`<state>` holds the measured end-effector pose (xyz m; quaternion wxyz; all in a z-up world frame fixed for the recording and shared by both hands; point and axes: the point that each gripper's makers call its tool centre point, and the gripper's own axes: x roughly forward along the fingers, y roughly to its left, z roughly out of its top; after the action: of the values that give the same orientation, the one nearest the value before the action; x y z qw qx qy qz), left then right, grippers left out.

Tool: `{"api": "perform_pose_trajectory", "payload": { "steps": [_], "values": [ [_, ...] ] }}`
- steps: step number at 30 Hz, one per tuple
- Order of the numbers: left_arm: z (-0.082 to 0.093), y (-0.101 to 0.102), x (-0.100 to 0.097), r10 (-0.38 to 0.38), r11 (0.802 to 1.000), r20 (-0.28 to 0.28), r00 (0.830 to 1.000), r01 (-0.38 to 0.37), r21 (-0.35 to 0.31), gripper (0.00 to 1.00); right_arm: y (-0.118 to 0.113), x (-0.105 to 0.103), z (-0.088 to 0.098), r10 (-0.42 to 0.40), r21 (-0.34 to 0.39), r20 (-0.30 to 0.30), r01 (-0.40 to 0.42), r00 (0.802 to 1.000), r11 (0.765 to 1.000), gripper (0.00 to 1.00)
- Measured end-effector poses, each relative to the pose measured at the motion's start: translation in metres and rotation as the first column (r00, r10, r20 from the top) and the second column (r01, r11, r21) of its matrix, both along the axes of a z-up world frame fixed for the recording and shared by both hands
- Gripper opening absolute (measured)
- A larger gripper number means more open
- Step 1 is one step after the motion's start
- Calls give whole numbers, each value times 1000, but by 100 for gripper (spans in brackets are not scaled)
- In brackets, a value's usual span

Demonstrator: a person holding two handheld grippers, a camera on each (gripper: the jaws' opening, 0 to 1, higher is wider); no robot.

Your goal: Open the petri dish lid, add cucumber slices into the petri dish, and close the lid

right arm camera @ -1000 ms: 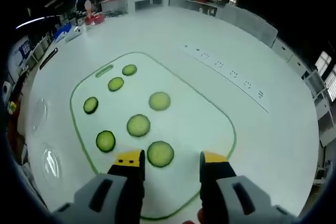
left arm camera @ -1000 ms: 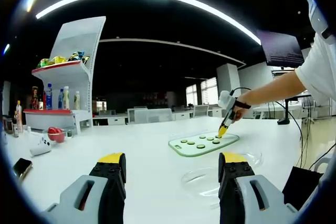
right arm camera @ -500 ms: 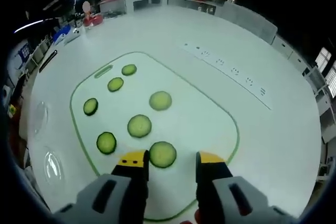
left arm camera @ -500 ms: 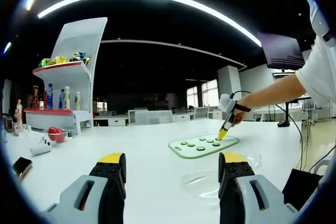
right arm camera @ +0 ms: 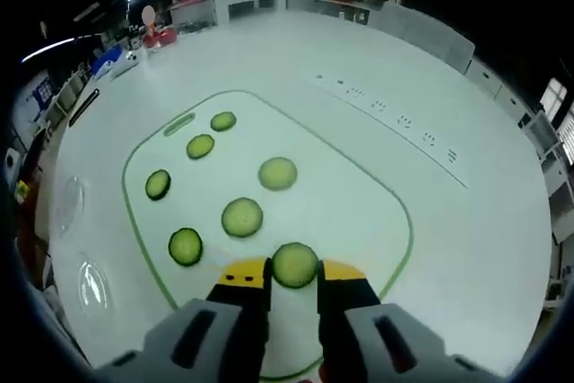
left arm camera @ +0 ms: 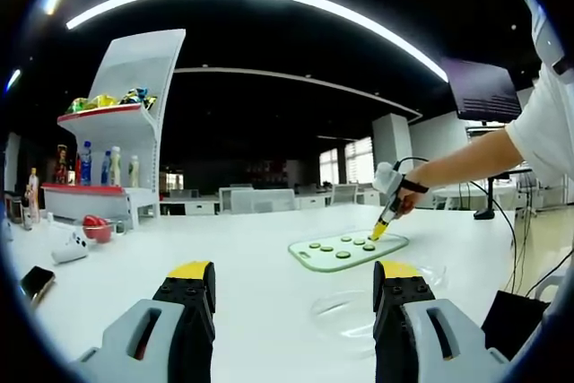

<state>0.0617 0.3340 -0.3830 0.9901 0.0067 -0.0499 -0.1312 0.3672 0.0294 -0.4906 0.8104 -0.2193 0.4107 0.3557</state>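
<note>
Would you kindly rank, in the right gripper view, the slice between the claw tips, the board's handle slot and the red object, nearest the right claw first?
1. Cucumber slice, at the right claw tips.
2. Handle slot, board's far left corner.
3. Red object, far table edge, upper left.

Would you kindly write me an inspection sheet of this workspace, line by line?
Surface: white table, dry-looking.
Job's things: cutting board with six cucumber slices; nearest cucumber slice sits between the right gripper's jaws. Clear petri dish and lid lie apart on the table.
Clutter: red object, phone.
Grippers: right gripper closed on the slice; left gripper open, empty.
Cables: black cable at the table's edge.
Surroundings: shelf with bottles, monitor, recessed sockets.
</note>
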Motion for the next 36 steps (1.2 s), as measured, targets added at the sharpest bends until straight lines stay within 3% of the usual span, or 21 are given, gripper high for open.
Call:
{"api": "perform_pose_trajectory", "payload": {
  "steps": [18, 36],
  "values": [
    [1, 2, -1, 3, 1000, 5, 1000, -3, 3, 71, 0, 1, 2, 0, -4, 10, 0, 1000, 1000, 19],
    [4, -4, -3, -9, 1000, 9, 1000, 9, 6, 71, 1, -9, 15, 7, 14, 11, -7, 1000, 1000, 19]
  ]
}}
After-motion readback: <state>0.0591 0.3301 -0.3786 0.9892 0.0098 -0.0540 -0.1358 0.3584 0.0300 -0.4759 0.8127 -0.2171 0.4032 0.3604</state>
